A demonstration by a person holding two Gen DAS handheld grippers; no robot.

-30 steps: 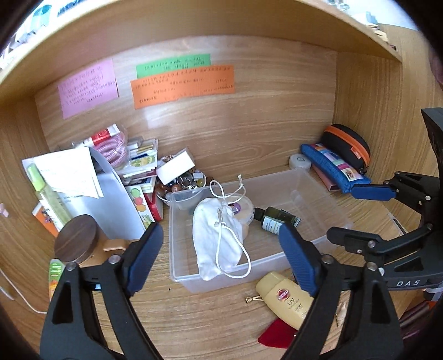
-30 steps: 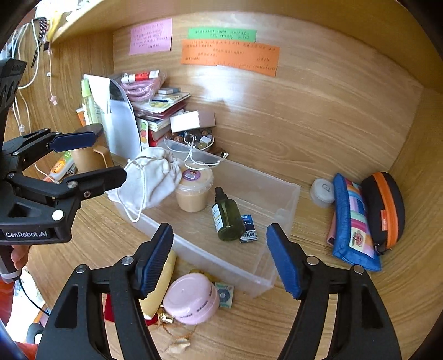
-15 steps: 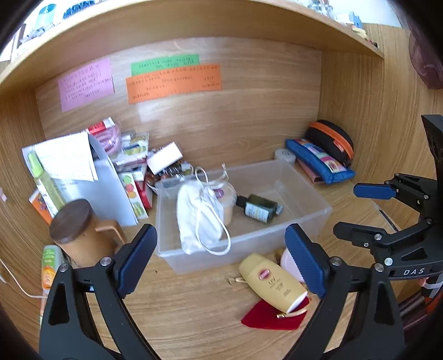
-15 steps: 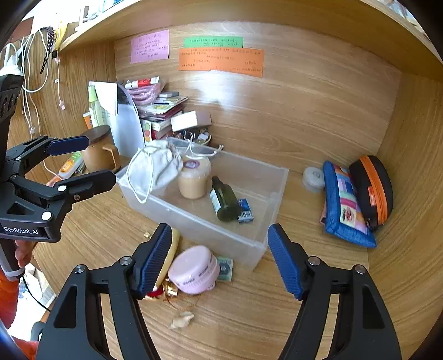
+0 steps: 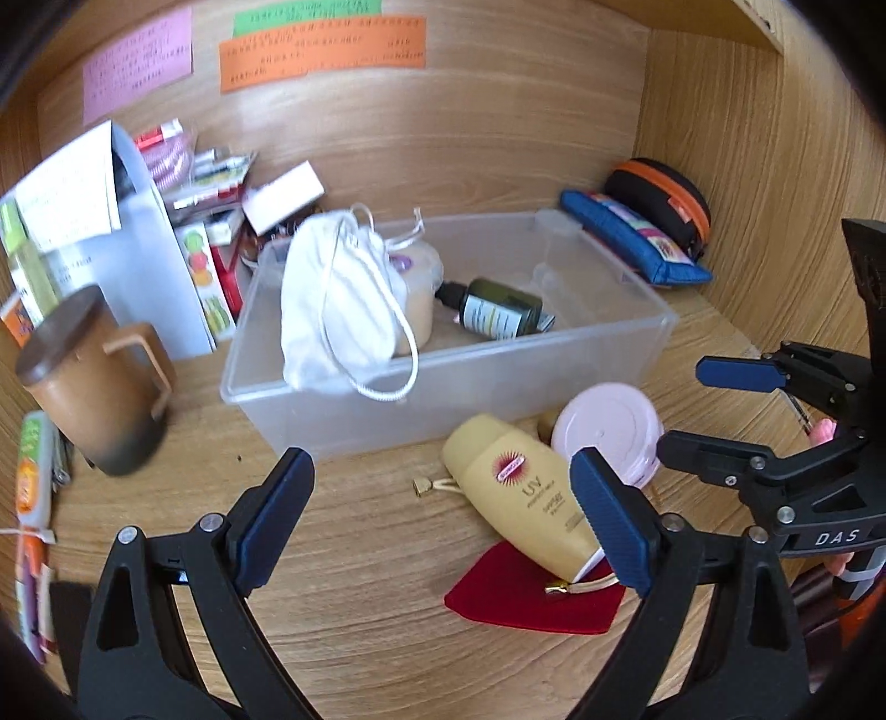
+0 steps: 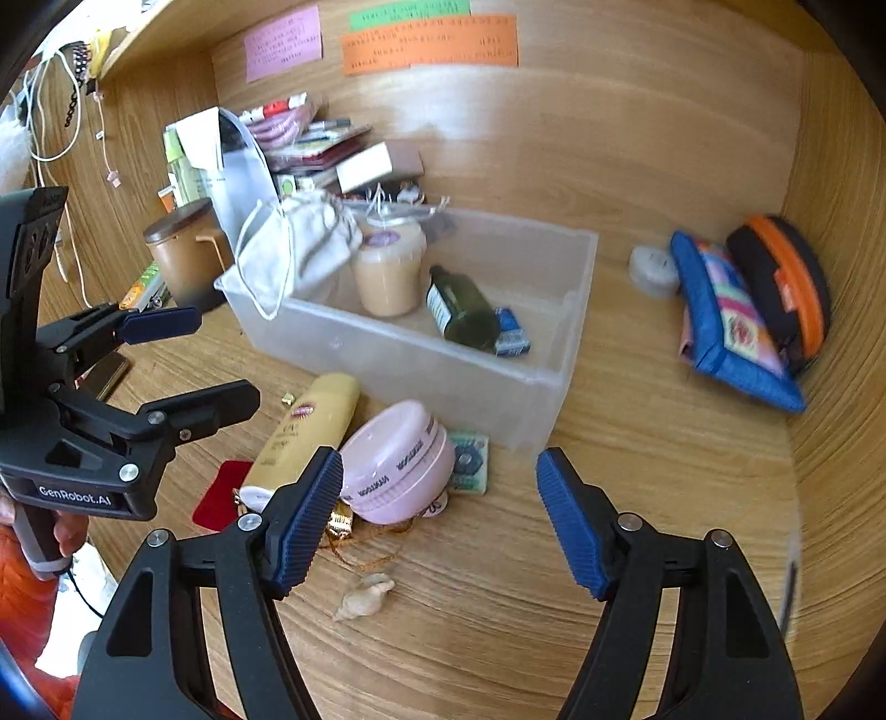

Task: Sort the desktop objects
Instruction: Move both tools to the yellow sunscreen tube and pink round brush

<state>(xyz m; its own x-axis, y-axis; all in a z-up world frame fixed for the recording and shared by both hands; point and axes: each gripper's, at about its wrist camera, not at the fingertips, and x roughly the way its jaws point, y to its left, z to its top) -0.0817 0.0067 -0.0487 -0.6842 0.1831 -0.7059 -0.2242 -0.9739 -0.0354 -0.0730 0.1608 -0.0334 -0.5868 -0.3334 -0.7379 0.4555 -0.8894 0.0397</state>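
Wood-grain desk in a wooden alcove, edges somewhat blurred.

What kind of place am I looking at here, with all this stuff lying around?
Probably a student's or home study desk, set in a wooden alcove. Coloured paper notes are stuck on the back panel, books and packets are piled in the corner, and toiletries such as a yellow sunscreen bottle lie by a clear plastic bin.

Two wrist fisheyes angled down, close over the desk, both sharing the clear bin
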